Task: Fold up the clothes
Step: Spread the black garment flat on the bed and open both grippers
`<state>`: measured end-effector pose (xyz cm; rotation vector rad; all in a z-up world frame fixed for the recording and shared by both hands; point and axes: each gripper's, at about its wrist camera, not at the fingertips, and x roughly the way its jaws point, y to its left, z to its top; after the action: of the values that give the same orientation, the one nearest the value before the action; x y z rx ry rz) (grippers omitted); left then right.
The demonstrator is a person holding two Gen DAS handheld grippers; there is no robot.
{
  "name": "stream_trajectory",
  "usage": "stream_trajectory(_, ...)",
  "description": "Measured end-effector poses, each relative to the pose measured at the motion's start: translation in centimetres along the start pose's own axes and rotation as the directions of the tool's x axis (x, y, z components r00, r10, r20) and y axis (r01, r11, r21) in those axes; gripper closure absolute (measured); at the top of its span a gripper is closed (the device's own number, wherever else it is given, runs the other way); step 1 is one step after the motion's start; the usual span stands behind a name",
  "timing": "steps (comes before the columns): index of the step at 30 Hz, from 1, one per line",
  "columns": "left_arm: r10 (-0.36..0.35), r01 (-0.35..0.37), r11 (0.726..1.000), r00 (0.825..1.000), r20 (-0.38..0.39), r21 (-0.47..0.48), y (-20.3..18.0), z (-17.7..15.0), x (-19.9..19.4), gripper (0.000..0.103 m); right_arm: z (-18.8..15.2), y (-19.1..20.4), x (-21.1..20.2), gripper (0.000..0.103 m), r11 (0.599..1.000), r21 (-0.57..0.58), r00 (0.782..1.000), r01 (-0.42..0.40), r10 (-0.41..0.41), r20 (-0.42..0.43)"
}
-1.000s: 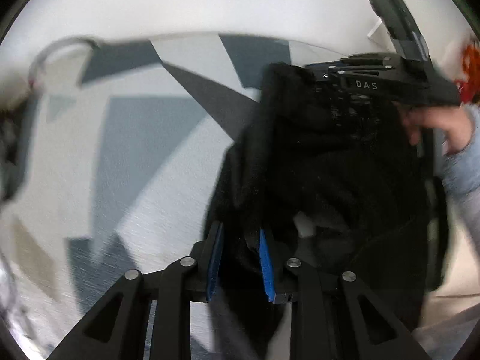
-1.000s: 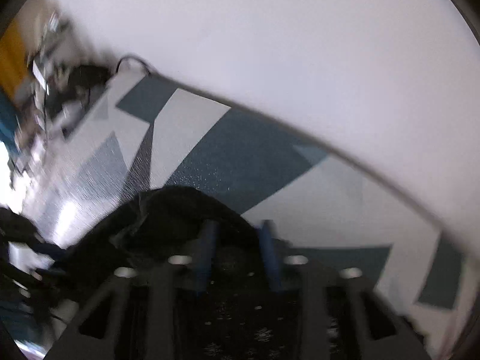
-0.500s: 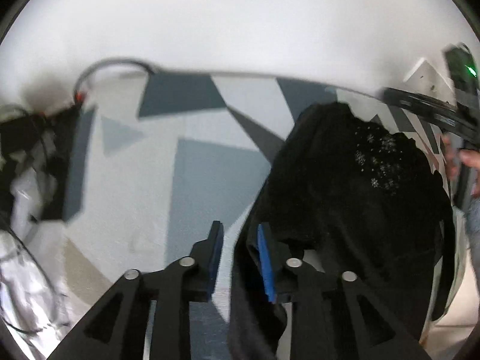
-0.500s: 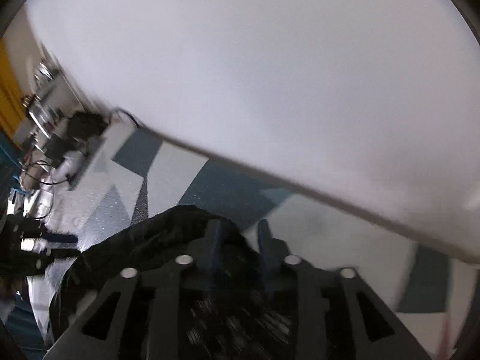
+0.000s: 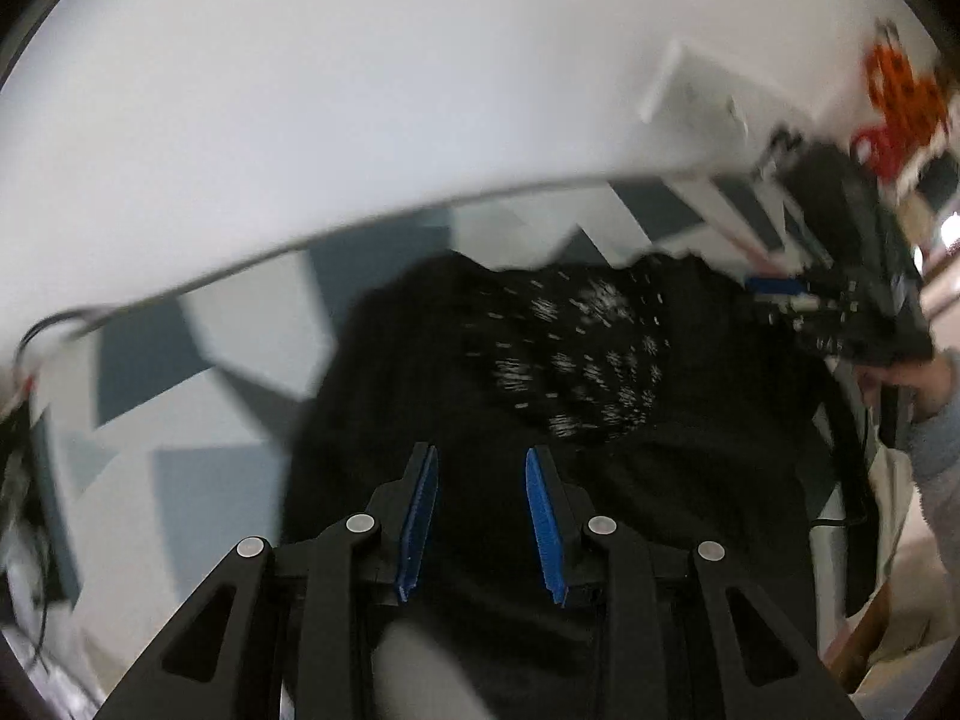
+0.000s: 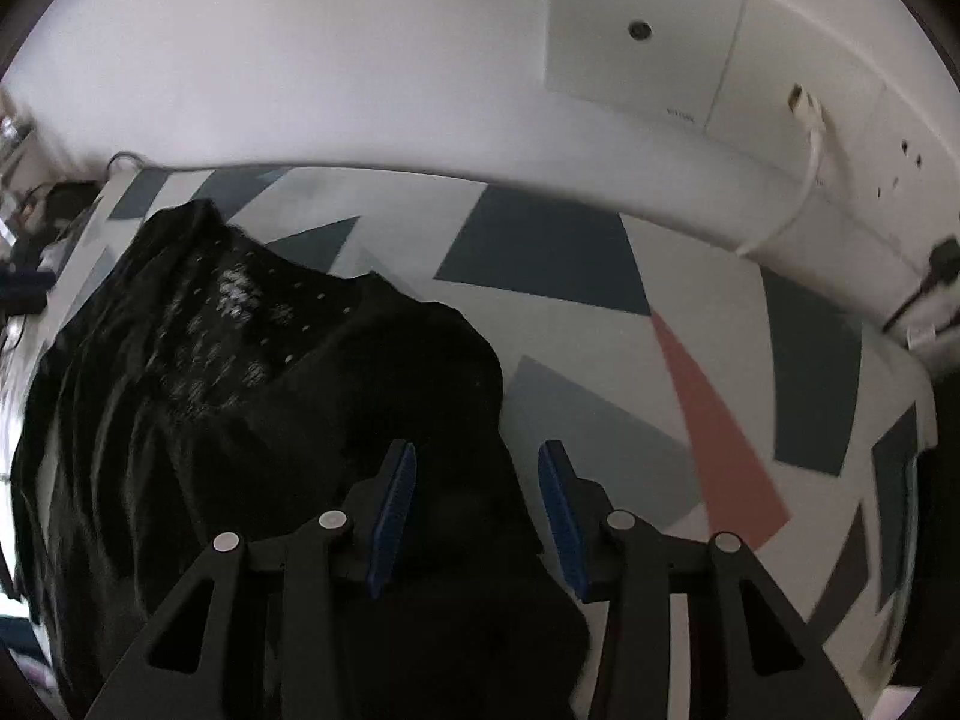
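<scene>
A black garment (image 5: 540,396) with a small white speckled print lies spread on a table with a grey, white and blue geometric top (image 5: 180,408). My left gripper (image 5: 480,480) is open, its blue pads apart above the cloth's near edge. In the right wrist view the same garment (image 6: 240,372) covers the left half of the table. My right gripper (image 6: 474,480) is open, straddling the cloth's right edge. The right gripper's body and the hand holding it (image 5: 858,324) show at the far right of the left wrist view.
A white wall (image 6: 360,60) runs behind the table, with a wall panel (image 6: 642,48) and a white cable (image 6: 810,138). A red triangle (image 6: 714,438) marks the tabletop on the right. Dark cables and gear (image 6: 54,204) lie at the far left corner.
Both grippers held the garment up a second ago. It now lies on the table, and both grippers have opened and let it go.
</scene>
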<state>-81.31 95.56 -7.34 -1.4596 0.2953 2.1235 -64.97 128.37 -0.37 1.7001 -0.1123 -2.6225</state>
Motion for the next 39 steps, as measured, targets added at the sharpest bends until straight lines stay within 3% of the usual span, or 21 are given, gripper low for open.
stream_trajectory(3,0.021,-0.019,0.999,0.999,-0.042,0.043,-1.8,0.3,2.6,0.073,-0.1,0.7,0.9,0.059,1.0,-0.002,1.0,0.019,-0.019,-0.008)
stream_trajectory(4,0.028,-0.025,0.998,0.998,-0.056,0.057,-2.3,0.4,3.5,0.073,-0.3,1.3,1.0,0.07,0.997,-0.045,0.998,0.059,-0.06,-0.011)
stream_trajectory(5,0.036,-0.031,0.997,0.997,-0.07,0.072,-2.9,0.5,4.4,0.073,-0.3,1.7,0.9,0.095,0.995,-0.064,0.997,0.076,-0.077,-0.006)
stream_trajectory(6,0.048,-0.041,0.996,0.996,-0.08,0.085,-3.4,0.6,5.2,0.073,-0.3,1.8,0.8,0.099,0.993,-0.067,0.996,0.093,-0.094,-0.004)
stream_trajectory(11,0.106,-0.101,0.99,0.993,-0.049,0.097,-3.6,1.5,6.5,0.071,1.3,-0.7,1.6,0.1,0.985,-0.025,0.986,0.169,-0.168,0.013)
stream_trajectory(21,0.109,-0.109,0.994,0.994,-0.014,0.018,-3.3,5.1,7.8,0.071,6.5,-3.7,4.1,0.1,0.95,-0.035,0.948,0.311,-0.308,0.074)
stream_trajectory(22,0.102,-0.102,0.995,0.995,-0.018,0.01,-3.3,5.2,7.7,0.071,6.8,-4.0,4.2,0.099,0.95,-0.031,0.948,0.312,-0.308,0.083)
stream_trajectory(24,0.066,-0.066,0.998,0.998,-0.003,-0.015,-3.1,4.8,6.3,0.071,7.0,-4.5,3.8,0.088,0.971,0.001,0.967,0.241,-0.24,0.091)
stream_trajectory(26,0.042,-0.041,0.999,0.999,0.025,-0.017,-3.0,4.0,4.3,0.071,6.5,-5.1,2.0,0.063,0.982,0.051,0.975,0.179,-0.185,0.126)
stream_trajectory(28,0.031,-0.031,1.0,0.998,0.051,-0.003,-2.8,2.8,1.9,0.071,5.3,-5.3,-1.0,0.048,0.988,0.084,0.97,0.133,-0.148,0.195)
stream_trajectory(33,-0.004,0.001,0.999,0.996,0.086,0.038,-2.7,-1.2,-3.7,0.07,0.6,-3.6,-7.6,0.043,0.989,0.137,0.948,0.047,-0.087,0.305)
stream_trajectory(36,-0.016,0.009,0.998,0.995,0.096,0.068,-3.3,-5.2,-6.2,0.07,-3.4,-1.3,-10.9,0.035,0.987,0.162,0.94,0.012,-0.067,0.335)
stream_trajectory(38,-0.038,0.028,0.995,0.994,0.105,0.097,-4.2,-8.1,-7.1,0.07,-6.9,0.6,-13.2,0.021,0.983,0.182,0.939,-0.012,-0.051,0.341)
stream_trajectory(39,-0.054,0.041,0.993,0.992,0.11,0.114,-4.7,-9.6,-7.4,0.07,-8.7,1.7,-14.1,0.019,0.982,0.189,0.94,-0.01,-0.055,0.337)
